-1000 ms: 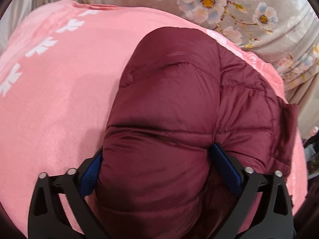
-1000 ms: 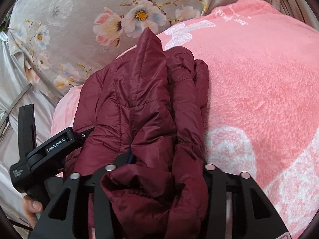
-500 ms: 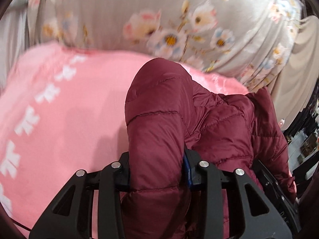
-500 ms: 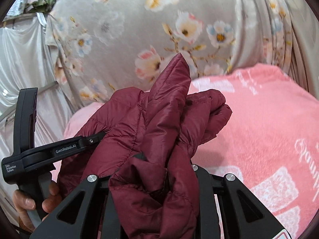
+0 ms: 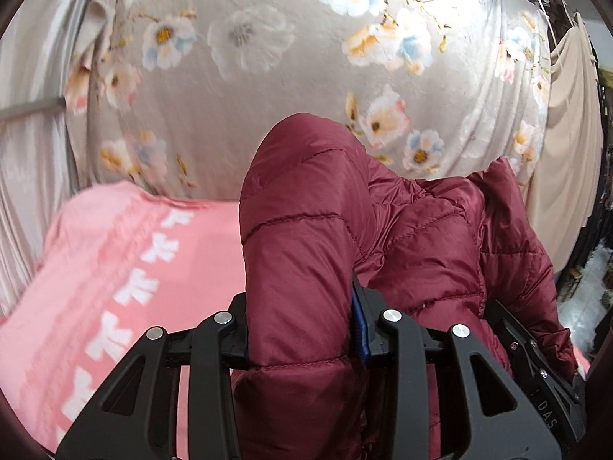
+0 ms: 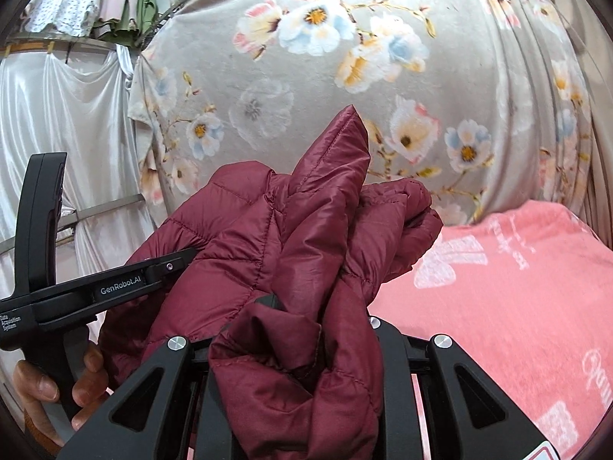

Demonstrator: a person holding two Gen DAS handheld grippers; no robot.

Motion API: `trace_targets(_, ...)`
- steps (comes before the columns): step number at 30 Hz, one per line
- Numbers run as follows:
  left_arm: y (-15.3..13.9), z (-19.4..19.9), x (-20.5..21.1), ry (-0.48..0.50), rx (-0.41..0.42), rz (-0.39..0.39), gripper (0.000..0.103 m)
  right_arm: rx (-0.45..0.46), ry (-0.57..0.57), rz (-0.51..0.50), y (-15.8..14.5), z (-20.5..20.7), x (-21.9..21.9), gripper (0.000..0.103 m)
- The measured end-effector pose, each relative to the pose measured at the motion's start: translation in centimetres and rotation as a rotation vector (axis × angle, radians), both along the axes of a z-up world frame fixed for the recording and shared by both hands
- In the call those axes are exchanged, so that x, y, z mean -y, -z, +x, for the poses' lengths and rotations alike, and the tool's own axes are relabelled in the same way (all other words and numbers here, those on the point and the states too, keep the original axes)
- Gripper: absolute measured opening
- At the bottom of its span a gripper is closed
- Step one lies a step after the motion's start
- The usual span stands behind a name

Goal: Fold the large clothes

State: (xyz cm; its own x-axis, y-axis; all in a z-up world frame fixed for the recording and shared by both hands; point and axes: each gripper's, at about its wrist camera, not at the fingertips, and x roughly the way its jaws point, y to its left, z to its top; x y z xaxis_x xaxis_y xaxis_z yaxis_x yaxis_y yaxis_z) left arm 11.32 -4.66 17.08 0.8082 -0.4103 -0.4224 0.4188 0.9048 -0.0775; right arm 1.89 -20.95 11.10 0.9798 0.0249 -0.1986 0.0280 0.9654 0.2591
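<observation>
One maroon quilted puffer jacket (image 5: 306, 253) is held by two hand-held grippers, lifted clear of the pink blanket (image 5: 115, 268). The left hand-held gripper (image 5: 302, 329) is clamped on a thick padded fold of the jacket: the fold fills the gap between its two black fingers, a strip of blue pad showing on the right finger, and rises ahead of the gripper as a rounded hump. The rest of the jacket spills off to the right of this gripper, where part of the other black tool shows.

The right hand-held gripper (image 6: 302, 329) is likewise closed on a bunched, crumpled edge of the jacket (image 6: 291, 253), with one pointed corner of fabric standing up ahead of it and loose folds hanging down over its two fingers (the pads themselves are hidden under the cloth). To its left, the left tool is seen from the side, its nose buried in the jacket, and one bare hand (image 6: 49, 387) wraps its handle.

Below and to the right of the right gripper lies the single pink blanket with white printed motifs (image 6: 498, 306). Beyond both grippers hangs one grey floral cloth (image 6: 345, 76); left of it hangs a white satin drape (image 6: 57, 115), with a few garments on a rail above.
</observation>
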Motion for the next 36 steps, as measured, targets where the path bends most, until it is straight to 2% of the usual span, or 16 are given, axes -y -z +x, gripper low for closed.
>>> trace_targets(5, -0.4, 3.3, -1.8, -0.047, 0.034, 0.023, 0.035, 0.008, -0.019, -0.038, 0.1, 4.1, -2.1, 0.018)
trace_targets(11, 1.3, 7.1, -3.8, -0.078, 0.038, 0.029, 0.035, -0.014, -0.040, -0.070, 2.0, 9.3, -4.4, 0.018)
trace_targets(23, 9.7, 14.1, -5.0, -0.077, -0.017, 0.042, 0.035, -0.124, -0.043, -0.120, 8.5, 15.9, -5.6, 0.018)
trace_targets(34, 18.1, 18.0, -4.3, -0.073, -0.128, 0.068, 0.035, -0.294, -0.045, -0.121, 16.1, 19.7, -4.5, 0.019)
trace_targets(36, 19.2, 18.1, -4.2, -0.092, -0.113, 0.093, 0.037, -0.322, -0.045, -0.094, 17.1, 20.1, -3.9, 0.019)
